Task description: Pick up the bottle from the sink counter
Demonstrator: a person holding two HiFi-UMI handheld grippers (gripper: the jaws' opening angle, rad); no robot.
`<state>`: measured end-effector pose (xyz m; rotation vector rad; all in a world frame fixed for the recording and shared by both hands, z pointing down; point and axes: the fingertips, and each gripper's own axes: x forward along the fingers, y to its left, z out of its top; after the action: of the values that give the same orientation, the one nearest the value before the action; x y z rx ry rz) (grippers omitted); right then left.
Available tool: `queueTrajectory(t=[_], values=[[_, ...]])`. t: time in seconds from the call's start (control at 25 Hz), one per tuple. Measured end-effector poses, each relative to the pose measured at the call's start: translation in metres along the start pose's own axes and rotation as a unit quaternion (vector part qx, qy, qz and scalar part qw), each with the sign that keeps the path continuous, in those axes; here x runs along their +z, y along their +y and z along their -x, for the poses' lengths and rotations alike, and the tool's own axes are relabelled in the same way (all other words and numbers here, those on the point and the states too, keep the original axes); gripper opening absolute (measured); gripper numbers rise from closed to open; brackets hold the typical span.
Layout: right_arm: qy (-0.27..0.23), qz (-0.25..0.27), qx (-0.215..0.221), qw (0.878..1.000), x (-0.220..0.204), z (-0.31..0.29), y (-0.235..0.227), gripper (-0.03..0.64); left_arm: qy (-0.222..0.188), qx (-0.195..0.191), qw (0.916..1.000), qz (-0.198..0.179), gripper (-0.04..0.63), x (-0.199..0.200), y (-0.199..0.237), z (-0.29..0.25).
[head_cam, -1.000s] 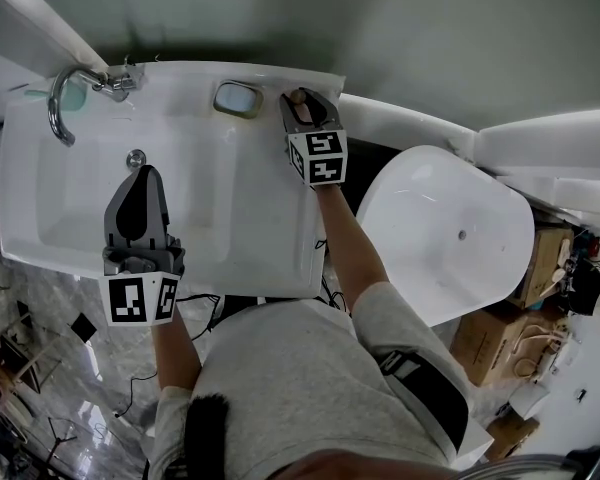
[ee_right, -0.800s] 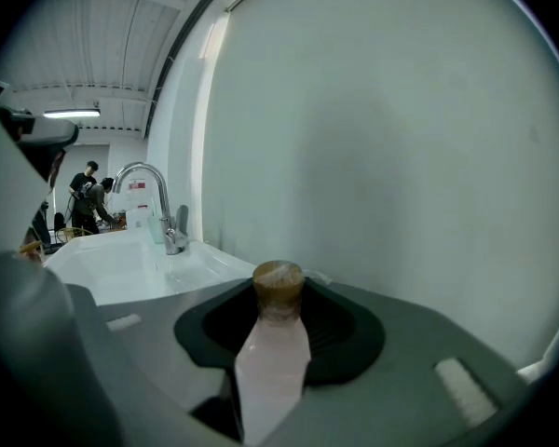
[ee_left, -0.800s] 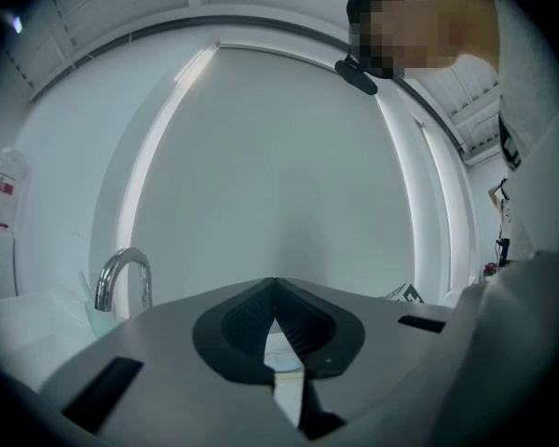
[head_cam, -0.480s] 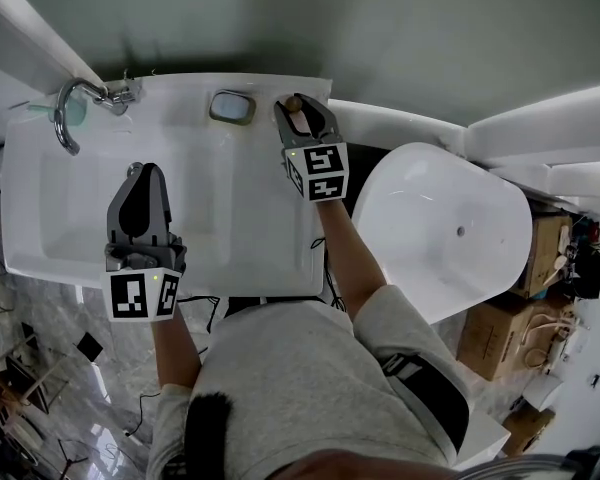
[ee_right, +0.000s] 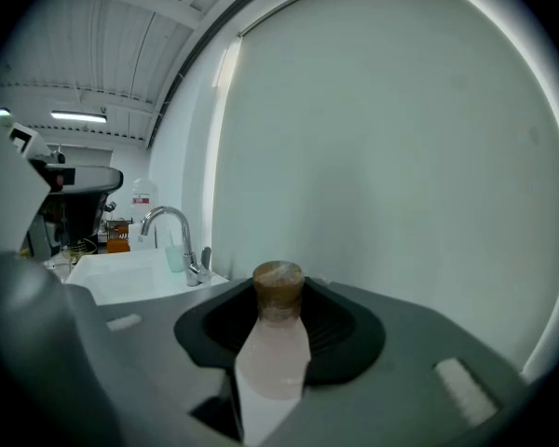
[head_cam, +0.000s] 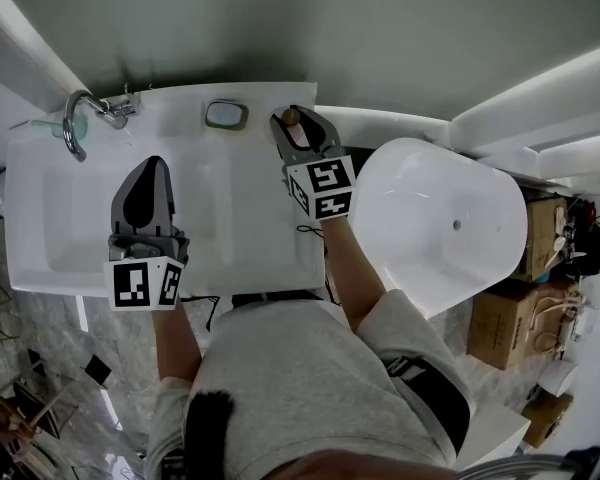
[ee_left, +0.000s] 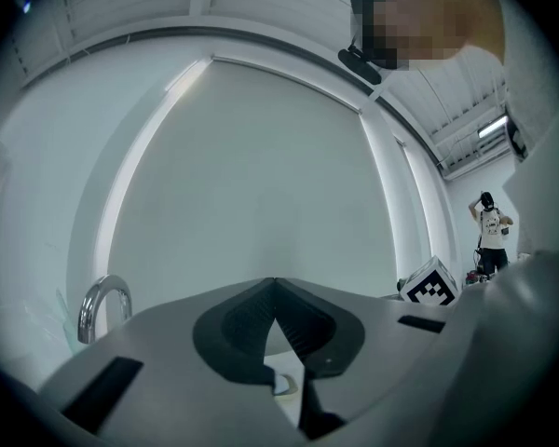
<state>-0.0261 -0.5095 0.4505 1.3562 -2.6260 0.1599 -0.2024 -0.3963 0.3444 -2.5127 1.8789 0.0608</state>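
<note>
right gripper (head_cam: 296,128) clamped on the bottle (ee_right: 272,352), over the back right corner of the sink counter (head_cam: 250,230)

pads press both sides of the pale pink bottle just under its brown cap (ee_right: 278,282). the long axis is upright, crosswise to the near-level jaws, with the cap poking above them. bottle is close to the wall (head_cam: 310,28), soap dish (head_cam: 226,115) just to its left, faucet (head_cam: 77,118) well apart at far left, white tub (head_cam: 440,228) to the right. base is hidden, so i can't tell if it's clear of the counter. left gripper (head_cam: 150,164) has its jaws closed together on nothing, hovers over the basin (head_cam: 70,218), well apart from the bottle. so it's the right hand's job: lift straight up along the bottle's axis and keep it upright.
</note>
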Motion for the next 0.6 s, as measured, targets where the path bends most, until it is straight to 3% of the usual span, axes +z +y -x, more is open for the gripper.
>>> queueTrajectory(t=[0.6], values=[[-0.048,0.013,-0.024,0.999,0.055,0.069,0.035,0.149,-0.026,-0.031,0.9992,-0.001,0.008,0.023,-0.002,0.017]])
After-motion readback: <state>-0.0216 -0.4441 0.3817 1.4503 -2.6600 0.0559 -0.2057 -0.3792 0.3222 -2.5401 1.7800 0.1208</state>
